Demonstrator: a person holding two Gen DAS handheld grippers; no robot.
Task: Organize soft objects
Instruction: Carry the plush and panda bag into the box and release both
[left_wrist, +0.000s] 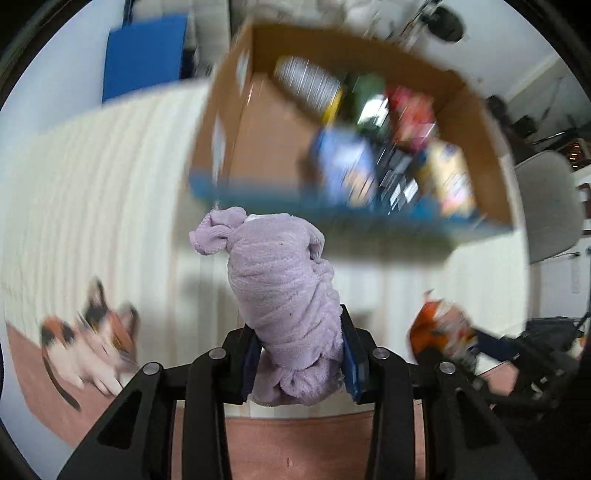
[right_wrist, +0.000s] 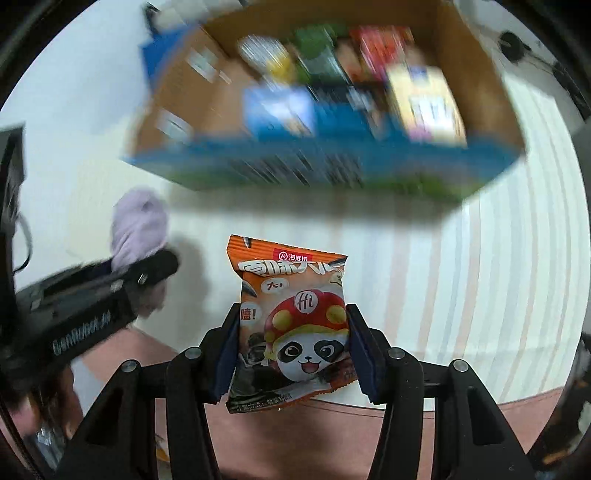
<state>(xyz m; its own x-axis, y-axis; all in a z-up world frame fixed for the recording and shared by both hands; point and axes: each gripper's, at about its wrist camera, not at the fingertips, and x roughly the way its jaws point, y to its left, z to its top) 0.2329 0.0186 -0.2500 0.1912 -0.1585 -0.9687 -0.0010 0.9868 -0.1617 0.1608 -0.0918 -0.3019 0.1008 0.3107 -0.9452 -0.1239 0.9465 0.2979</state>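
Blurred cardboard box (left_wrist: 258, 122), contents unreadable

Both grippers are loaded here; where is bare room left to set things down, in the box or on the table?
The open cardboard box has bare floor along its left wall; its right half is crowded with colourful packets. The striped white tabletop is free between the box and the calico cat plush, and also right of the orange panda snack packet.
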